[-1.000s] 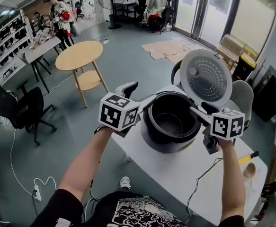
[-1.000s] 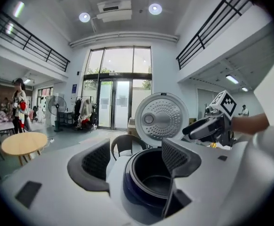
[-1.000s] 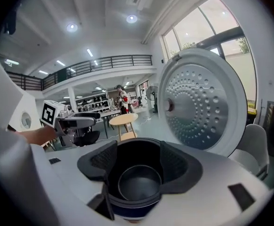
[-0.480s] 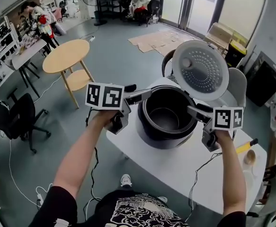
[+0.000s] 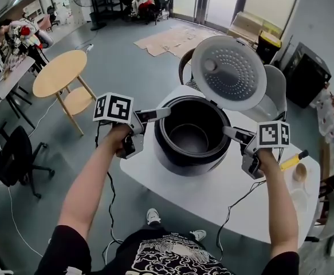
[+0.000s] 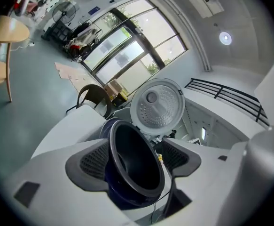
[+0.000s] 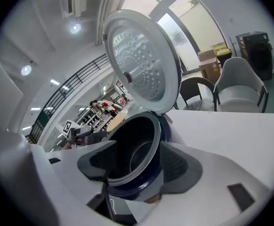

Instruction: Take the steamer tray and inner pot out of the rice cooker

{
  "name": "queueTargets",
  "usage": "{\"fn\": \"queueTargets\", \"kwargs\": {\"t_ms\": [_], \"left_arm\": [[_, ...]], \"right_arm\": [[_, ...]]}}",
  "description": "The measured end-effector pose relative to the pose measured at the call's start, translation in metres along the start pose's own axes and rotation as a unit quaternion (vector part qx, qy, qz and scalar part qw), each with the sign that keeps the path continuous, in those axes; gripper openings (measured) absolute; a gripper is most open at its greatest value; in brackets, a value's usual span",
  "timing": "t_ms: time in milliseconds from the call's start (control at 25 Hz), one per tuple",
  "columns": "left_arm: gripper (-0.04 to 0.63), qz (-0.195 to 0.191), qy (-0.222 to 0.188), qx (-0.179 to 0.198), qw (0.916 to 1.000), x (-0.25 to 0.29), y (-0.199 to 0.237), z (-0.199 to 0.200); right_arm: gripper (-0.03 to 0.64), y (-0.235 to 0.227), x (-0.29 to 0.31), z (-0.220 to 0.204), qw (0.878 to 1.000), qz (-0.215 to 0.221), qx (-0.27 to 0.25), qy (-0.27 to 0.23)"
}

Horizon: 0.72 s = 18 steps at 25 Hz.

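Observation:
The dark rice cooker [image 5: 185, 160] stands on the white table [image 5: 241, 208] with its perforated lid [image 5: 230, 73] swung up. The black inner pot [image 5: 189, 135] sits inside it and looks empty. I see no steamer tray. My left gripper [image 5: 155, 114] is open, its tips at the left of the cooker's rim. My right gripper [image 5: 231, 133] is open at the right of the rim. In the left gripper view the left gripper [image 6: 134, 159] frames the inner pot [image 6: 134, 164] between its spread jaws. In the right gripper view the right gripper [image 7: 136, 166] frames the inner pot [image 7: 134, 149] the same way.
A white chair [image 5: 274, 93] stands behind the cooker. A yellow-handled tool [image 5: 293, 160] and a small cup [image 5: 299, 172] lie at the table's right. A power cord [image 5: 241, 195] trails over the front edge. A round wooden side table [image 5: 55, 73] and a black office chair [image 5: 9, 159] stand left.
Both grippers have come down from above the rim to either side of the cooker and have rolled flatter. Their jaws stay spread. The cooker and pot have not moved.

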State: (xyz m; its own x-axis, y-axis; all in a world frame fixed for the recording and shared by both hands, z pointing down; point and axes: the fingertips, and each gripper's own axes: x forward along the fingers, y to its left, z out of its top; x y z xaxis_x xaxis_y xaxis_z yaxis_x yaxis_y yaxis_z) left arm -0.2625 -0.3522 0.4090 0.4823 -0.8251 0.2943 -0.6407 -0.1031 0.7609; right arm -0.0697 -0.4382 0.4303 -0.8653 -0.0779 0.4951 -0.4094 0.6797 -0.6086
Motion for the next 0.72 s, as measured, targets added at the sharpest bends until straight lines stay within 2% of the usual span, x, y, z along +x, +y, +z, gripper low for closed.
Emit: {"fn": "queueTargets", "kwargs": {"t_ms": [320,520,640,720], "left_arm": [[0.346,-0.014,0.059,-0.017,0.9980,0.017,0.012,-0.007],[0.318,-0.026,0.097,-0.022,0.9947,0.028,0.015,-0.009],[0.305,-0.021,0.126,-0.016,0.9918,0.032,0.017,-0.017],[0.297,-0.016,0.144,-0.017,0.9893,0.032,0.018,-0.017]], "right_arm": [[0.290,-0.011,0.003,-0.011,0.999,0.002,0.048,0.015],[0.272,-0.015,0.009,-0.014,0.998,0.000,0.050,0.043],[0.264,-0.018,0.009,-0.019,0.997,0.015,0.068,0.043],[0.235,-0.020,0.009,-0.019,0.995,0.024,0.088,0.042]]}}
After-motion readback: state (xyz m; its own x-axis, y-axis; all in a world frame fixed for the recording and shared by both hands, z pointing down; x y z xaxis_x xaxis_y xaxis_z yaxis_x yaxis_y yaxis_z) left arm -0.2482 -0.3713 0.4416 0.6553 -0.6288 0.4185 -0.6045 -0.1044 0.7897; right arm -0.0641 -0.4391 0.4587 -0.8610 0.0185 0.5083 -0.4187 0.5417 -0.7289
